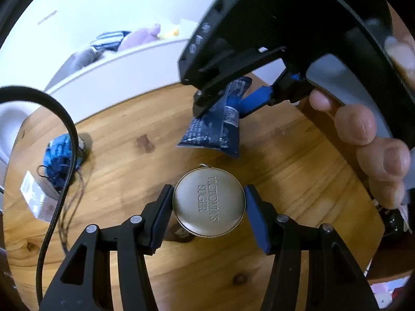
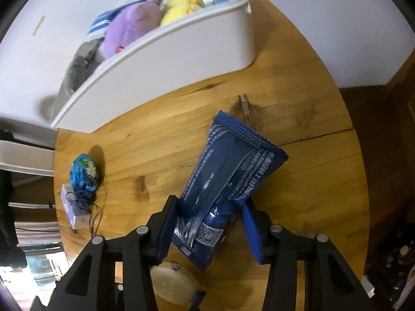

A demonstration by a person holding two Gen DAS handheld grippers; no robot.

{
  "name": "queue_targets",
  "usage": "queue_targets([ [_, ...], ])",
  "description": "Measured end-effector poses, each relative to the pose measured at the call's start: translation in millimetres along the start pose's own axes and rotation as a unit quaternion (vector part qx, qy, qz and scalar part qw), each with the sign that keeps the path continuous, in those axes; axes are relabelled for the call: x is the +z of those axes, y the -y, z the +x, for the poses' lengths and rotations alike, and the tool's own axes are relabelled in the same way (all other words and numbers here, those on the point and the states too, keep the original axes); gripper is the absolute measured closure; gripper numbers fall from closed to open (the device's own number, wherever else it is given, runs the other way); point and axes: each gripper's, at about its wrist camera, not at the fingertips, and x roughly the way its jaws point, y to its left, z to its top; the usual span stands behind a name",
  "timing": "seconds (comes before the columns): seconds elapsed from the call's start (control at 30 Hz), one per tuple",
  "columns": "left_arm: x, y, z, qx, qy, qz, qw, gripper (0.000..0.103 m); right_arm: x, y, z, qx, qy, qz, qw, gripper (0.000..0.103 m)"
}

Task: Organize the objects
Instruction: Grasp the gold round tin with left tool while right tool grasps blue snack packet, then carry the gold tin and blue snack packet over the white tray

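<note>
My left gripper [image 1: 208,208] is shut on a round metal tin [image 1: 209,202] with embossed lettering and holds it over the wooden table [image 1: 155,129]. My right gripper [image 2: 206,229] is shut on a dark blue snack packet [image 2: 228,178] and holds it above the table. In the left wrist view the right gripper [image 1: 228,101] hangs just beyond the tin with the packet [image 1: 212,132] dangling from it. The tin [image 2: 172,286] also shows low in the right wrist view.
A white bin [image 2: 181,59] with a purple plush [image 2: 132,26], a yellow plush [image 2: 184,5] and other items stands at the table's far edge. A blue crocheted pouch [image 2: 84,172] and a small clear box [image 2: 71,207] lie at the left. A black cable [image 1: 64,155] crosses the left wrist view.
</note>
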Motion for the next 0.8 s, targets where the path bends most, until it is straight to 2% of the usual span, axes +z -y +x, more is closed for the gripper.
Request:
queue_targets([
  [0.33,8,-47,-72,0.012,0.028,0.012,0.9995,0.044,-10,-22,-53,0.002,0.058,-0.036,0.998,0.055],
  [0.4,31,-63,-84,0.019,0.029,0.015,0.9993,0.044,-11,-27,-69,0.005,0.073,-0.042,0.996,0.055],
  [0.53,39,-86,-114,0.039,0.036,0.012,0.9985,0.044,-9,-38,-96,0.003,0.097,-0.059,0.993,0.055],
  [0.8,95,-129,-165,0.091,0.082,0.014,0.9924,0.044,-3,-69,-158,-0.013,0.147,-0.107,0.983,0.055],
])
